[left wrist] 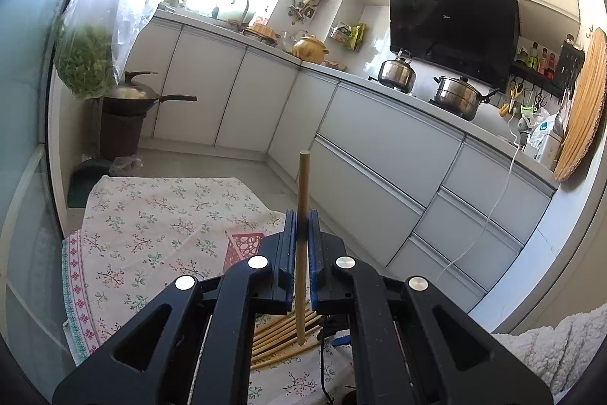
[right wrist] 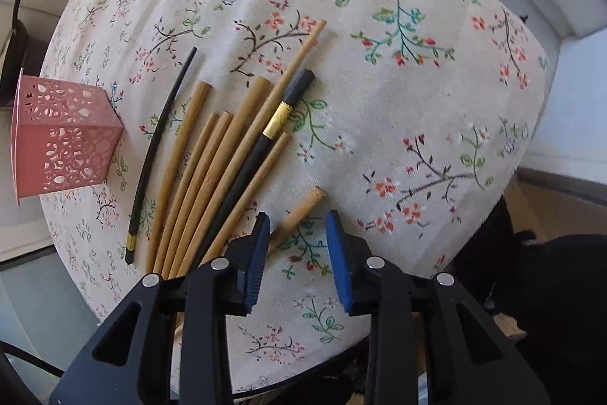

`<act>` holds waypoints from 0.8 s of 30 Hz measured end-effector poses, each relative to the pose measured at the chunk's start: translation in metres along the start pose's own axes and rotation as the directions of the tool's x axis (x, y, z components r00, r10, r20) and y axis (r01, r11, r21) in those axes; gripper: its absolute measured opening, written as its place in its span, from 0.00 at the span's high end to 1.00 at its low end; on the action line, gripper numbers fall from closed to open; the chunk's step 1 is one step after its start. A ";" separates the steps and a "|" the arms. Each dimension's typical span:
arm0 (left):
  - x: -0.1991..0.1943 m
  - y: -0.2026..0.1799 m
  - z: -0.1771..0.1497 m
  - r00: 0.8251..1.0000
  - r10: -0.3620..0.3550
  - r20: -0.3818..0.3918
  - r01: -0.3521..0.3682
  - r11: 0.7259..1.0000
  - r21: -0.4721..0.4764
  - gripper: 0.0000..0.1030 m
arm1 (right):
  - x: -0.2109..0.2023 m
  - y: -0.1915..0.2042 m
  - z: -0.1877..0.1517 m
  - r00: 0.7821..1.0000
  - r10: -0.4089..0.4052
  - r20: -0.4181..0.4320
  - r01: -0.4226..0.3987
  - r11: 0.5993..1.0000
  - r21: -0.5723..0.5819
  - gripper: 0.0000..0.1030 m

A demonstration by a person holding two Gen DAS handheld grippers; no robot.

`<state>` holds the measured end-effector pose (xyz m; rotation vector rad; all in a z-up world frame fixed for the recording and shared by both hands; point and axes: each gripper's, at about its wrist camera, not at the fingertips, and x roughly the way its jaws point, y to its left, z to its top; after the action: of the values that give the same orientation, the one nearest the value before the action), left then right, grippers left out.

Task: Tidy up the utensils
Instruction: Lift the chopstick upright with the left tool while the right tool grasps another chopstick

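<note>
1. While the left wrist view is taken first, the left tongs (left wrist: 302, 238) are seen clamped tight on a single bamboo chopstick (left wrist: 302, 200), which is held upright above the cloth-covered counter (left wrist: 159, 215). A corner of the pink holder (left wrist: 242, 245) is glimpsed just beyond the tongs, and loose chopsticks (left wrist: 280, 333) are seen below them on the cloth. Whether anything is inside the holder cannot be told from here.

2. From the right wrist view, the right tongs (right wrist: 297, 249) are seen partly open and empty, poised over one stray bamboo chopstick (right wrist: 299, 215). A fan of bamboo and black chopsticks (right wrist: 212, 169) lies on the floral cloth (right wrist: 417, 82). The pink perforated holder (right wrist: 64, 139) stands just left of them, its inside hidden. The task is judged barely begun: nearly all the pieces remain unsorted.
</note>
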<state>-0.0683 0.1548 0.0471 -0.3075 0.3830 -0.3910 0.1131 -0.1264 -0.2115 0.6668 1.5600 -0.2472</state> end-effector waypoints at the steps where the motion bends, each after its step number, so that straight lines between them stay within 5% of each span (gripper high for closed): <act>1: 0.000 0.001 0.000 1.000 0.000 0.000 0.000 1.000 -0.004 0.95 | 0.000 0.000 -0.001 1.000 0.000 0.003 0.000 1.000 0.012 0.65; 5: -0.001 0.002 0.000 1.000 0.009 0.003 -0.009 1.000 -0.014 0.95 | 0.003 0.007 -0.007 0.998 -0.044 0.043 0.042 0.999 0.035 0.59; 8: -0.001 0.003 0.000 1.000 0.018 0.000 -0.018 1.000 -0.017 0.95 | 0.002 0.016 -0.014 0.991 -0.073 0.112 0.071 0.997 0.021 0.73; 12: 0.001 0.001 0.000 1.000 0.026 -0.011 -0.026 1.000 -0.013 0.95 | 0.000 0.005 -0.017 0.991 0.011 0.133 -0.017 0.999 0.045 0.90; 17: 0.005 0.001 0.000 0.999 0.034 -0.025 -0.034 0.999 -0.018 0.95 | -0.005 -0.019 -0.007 0.977 0.147 0.154 -0.159 0.985 0.066 0.93; 21: 0.007 0.004 0.000 0.999 0.044 -0.026 -0.045 0.998 -0.033 0.95 | -0.036 -0.023 -0.019 0.943 0.252 0.218 -0.252 0.967 -0.030 0.93; 24: 0.011 0.006 0.001 0.998 0.063 -0.027 -0.065 0.997 -0.052 0.95 | -0.083 -0.026 -0.031 0.887 0.340 0.312 -0.294 0.937 -0.186 0.93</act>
<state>-0.0564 0.1558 0.0422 -0.3408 0.4272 -0.3225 0.0705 -0.1521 -0.1340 0.7208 1.1046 -0.0063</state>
